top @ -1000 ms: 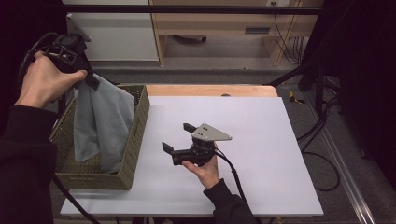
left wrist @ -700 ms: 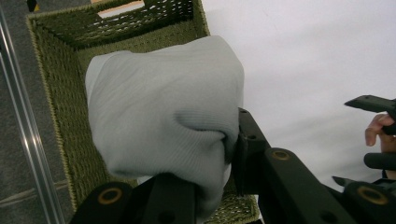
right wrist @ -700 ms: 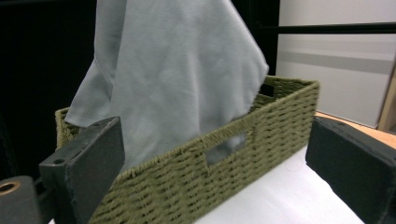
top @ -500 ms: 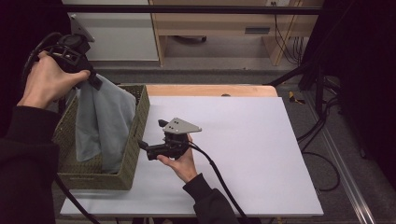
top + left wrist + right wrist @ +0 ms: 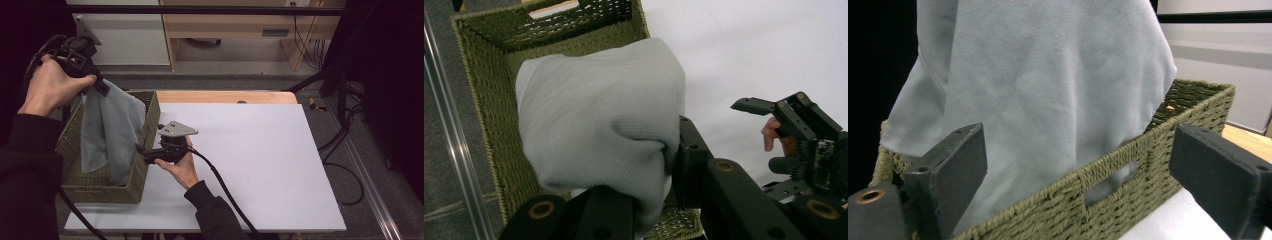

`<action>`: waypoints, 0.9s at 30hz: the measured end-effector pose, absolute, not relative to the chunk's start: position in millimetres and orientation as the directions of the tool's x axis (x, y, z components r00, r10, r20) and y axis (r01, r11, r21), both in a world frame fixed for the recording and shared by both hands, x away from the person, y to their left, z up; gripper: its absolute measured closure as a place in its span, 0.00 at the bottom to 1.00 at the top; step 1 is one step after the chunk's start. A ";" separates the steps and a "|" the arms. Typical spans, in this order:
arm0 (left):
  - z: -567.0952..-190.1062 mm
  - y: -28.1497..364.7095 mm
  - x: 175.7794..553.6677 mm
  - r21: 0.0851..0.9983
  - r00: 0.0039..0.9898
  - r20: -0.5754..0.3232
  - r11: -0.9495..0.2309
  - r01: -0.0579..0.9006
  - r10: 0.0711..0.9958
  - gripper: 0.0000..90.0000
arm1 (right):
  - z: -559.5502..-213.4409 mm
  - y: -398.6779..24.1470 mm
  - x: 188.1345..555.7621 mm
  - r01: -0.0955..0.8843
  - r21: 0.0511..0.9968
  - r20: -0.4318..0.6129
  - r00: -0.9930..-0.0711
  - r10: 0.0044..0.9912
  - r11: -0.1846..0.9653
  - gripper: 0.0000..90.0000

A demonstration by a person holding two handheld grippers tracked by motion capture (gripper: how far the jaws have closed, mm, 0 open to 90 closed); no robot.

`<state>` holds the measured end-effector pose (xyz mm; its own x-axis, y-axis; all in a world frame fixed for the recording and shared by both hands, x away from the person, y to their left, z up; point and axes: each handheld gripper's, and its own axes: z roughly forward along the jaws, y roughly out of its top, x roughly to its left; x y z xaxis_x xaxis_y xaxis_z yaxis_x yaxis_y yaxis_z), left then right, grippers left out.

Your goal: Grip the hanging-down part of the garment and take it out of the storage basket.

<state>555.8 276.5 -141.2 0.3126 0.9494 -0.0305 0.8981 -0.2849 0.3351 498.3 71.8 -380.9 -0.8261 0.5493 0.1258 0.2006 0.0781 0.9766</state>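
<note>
The pale grey-blue soft cloth [image 5: 107,132] hangs from its top corner into the olive-green woven rectangular basket [image 5: 145,125] at the white table's [image 5: 260,150] nine o'clock edge. The left gripper [image 5: 102,87] is clenched on that corner, raised above the basket's twelve o'clock end. The right gripper [image 5: 142,151] sits low at the basket's three o'clock wall — jaws spread wide, holding nothing, just beside the weave.

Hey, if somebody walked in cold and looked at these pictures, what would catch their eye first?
Probably the grey cloth hanging from the left gripper, which is raised above the woven green basket at the table's left edge, with the cloth's lower part down inside the basket. Next, the right gripper, jaws open, held low over the white table and pointing at the basket's near wall.
</note>
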 end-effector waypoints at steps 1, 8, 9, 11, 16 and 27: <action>-141.1 276.5 555.8 0.336 0.315 -0.030 -0.287 0.897 0.949 0.88 | -381.3 73.9 499.1 0.204 0.976 0.131 -0.825 0.550 0.074 0.10; -142.1 273.2 557.2 0.335 0.316 -0.030 -0.288 0.897 0.948 0.88 | -384.2 89.4 505.8 0.205 0.974 0.122 -0.827 0.549 0.093 0.11; -142.1 273.0 557.4 0.335 0.317 -0.028 -0.289 0.897 0.948 0.88 | -384.2 91.6 507.2 0.204 0.974 0.120 -0.826 0.551 0.094 0.11; -142.3 272.8 558.1 0.335 0.316 -0.027 -0.289 0.897 0.948 0.88 | -384.1 95.6 510.2 0.205 0.974 0.121 -0.824 0.554 0.092 0.12; -142.3 273.5 559.3 0.326 0.322 -0.027 -0.296 0.898 0.946 0.88 | -388.2 105.3 516.0 0.222 0.971 0.138 -0.826 0.547 0.091 0.15; -142.3 275.0 558.6 0.327 0.325 -0.028 -0.298 0.897 0.945 0.88 | -400.8 125.4 520.7 0.231 0.965 0.136 -0.845 0.516 0.124 0.41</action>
<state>558.6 275.0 -142.3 0.3248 0.9454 -0.0278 0.8966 -0.2984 0.3273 520.7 125.4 -400.8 -0.8454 0.5164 0.1364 0.2314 0.1240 0.9649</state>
